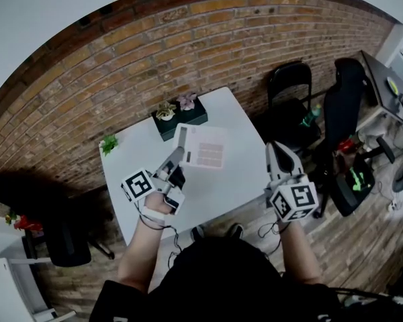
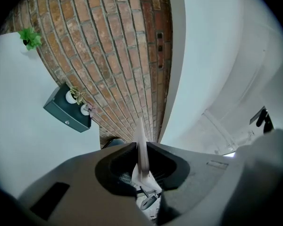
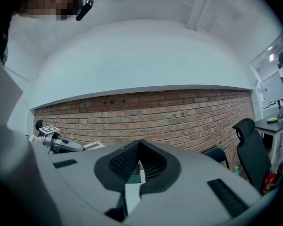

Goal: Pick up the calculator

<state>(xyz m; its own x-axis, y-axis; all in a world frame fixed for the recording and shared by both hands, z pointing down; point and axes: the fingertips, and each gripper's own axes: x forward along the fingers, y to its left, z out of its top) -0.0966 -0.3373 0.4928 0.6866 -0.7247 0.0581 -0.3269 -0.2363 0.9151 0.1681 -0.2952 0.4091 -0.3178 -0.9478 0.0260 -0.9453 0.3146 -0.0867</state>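
The calculator (image 1: 203, 146) is a flat white slab with pale pink keys, held above the white table (image 1: 235, 180). My left gripper (image 1: 176, 156) is shut on its left edge. In the left gripper view the calculator (image 2: 142, 147) shows edge-on as a thin white blade pinched between the jaws of the left gripper (image 2: 142, 160). My right gripper (image 1: 277, 154) hovers over the table's right edge, shut with nothing in it. In the right gripper view the right gripper (image 3: 139, 142) has its jaws together, and the calculator (image 3: 93, 145) shows far left.
A dark planter box (image 1: 180, 118) with two small pots stands at the table's back edge. A small green plant (image 1: 108, 143) sits on the back left corner. Black office chairs (image 1: 292, 106) stand to the right, a brick wall (image 1: 188, 39) behind.
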